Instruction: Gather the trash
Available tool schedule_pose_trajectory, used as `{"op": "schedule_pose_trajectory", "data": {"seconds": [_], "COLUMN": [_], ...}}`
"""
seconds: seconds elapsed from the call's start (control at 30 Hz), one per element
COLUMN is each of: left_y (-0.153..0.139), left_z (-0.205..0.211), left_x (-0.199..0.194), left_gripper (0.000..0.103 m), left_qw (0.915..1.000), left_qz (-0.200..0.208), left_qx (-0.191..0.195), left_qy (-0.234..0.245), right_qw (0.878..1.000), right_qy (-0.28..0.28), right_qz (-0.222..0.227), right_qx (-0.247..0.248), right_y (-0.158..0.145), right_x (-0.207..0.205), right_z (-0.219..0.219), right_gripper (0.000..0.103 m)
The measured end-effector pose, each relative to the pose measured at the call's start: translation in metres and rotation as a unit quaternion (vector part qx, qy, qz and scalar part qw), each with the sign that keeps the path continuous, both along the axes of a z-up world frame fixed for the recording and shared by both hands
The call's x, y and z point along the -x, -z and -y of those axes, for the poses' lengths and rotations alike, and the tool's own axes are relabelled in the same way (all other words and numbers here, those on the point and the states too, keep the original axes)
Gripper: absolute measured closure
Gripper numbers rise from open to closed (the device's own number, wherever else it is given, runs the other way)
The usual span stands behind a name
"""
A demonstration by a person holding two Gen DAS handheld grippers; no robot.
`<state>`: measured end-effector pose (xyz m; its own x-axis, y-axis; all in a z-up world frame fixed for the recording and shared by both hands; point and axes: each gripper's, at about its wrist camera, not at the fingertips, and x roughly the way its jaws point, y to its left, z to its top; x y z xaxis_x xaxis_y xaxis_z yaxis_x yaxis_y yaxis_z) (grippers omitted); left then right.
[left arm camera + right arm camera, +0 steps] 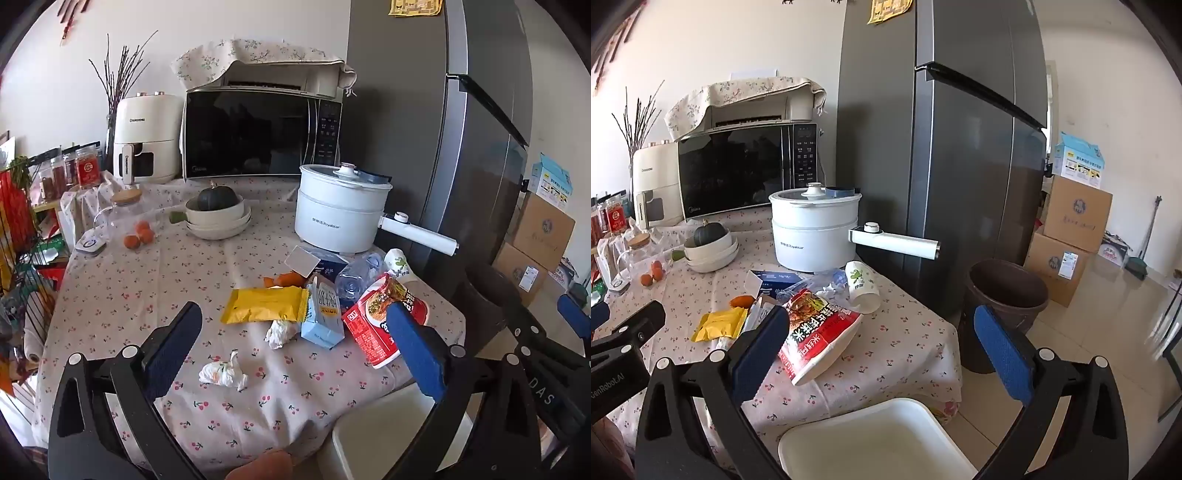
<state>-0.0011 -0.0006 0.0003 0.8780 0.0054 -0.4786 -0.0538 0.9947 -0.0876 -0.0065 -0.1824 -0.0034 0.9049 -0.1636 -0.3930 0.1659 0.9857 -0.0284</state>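
Left gripper [295,339] spread wide above tissues [221,373]; right gripper [882,343] agape beside noodle cup [820,332]

Both views: bright daylight, soft and even. Source appears to lie right of the right gripper [882,354]; the floor [1108,295] there shows a pale sheen. The fridge [960,166] side facing the table [258,406] is in shade. Microwave door [247,133] mirrors dim room shapes. Strong fisheye bending: fridge edges curve, black vignette at all corners. Centre sharp; far-right rim of the right view smeared. Slight haze, colours washed.
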Motion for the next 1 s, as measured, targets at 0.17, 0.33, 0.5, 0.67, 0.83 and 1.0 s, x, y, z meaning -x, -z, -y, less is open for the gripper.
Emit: {"op": "schedule_pose_trajectory", "data": {"seconds": [0.17, 0.33, 0.5, 0.67, 0.83, 1.0], "left_y": [-0.0021, -0.0007, -0.001, -0.0005, 0.0036, 0.004], "left_z": [0.0004, 0.0032, 0.0041, 0.0026, 0.0005, 0.0005], "left_x": [-0.001, -0.001, -0.0018, -0.0017, -0.002, -0.0023], "left_gripper": [0.007, 0.007, 0.007, 0.007, 0.007, 0.007], "left_qw": [1.0, 1.0, 0.9999, 1.0, 0.9999, 0.9999], "left_qz": [-0.007, -0.009, -0.009, -0.009, -0.012, -0.013], "left_qx": [0.003, -0.002, -0.001, 0.001, 0.002, 0.003], "left_qy": [0.003, 0.003, 0.004, 0.003, 0.004, 0.004], "right_qw": [1.0, 1.0, 1.0, 1.0, 1.0, 1.0], "right_qy": [-0.003, -0.005, -0.009, -0.01, -0.011, -0.014], "right_qz": [0.002, 0.005, 0.006, 0.008, 0.007, 0.004], "right_qx": [-0.005, -0.004, -0.007, -0.006, -0.007, -0.007], "right_y": [-0.0008, -0.0013, 0.0003, -0.0005, 0.0, 0.0019], "right_x": [0.0012, 0.0005, -0.0011, -0.0001, -0.0006, -0.0013], "right_z": [-0.0011, 0.0005, -0.0003, -0.0003, -0.0006, -0.001], "right_gripper": [0.006, 0.006, 0.006, 0.006, 0.006, 0.006]}}
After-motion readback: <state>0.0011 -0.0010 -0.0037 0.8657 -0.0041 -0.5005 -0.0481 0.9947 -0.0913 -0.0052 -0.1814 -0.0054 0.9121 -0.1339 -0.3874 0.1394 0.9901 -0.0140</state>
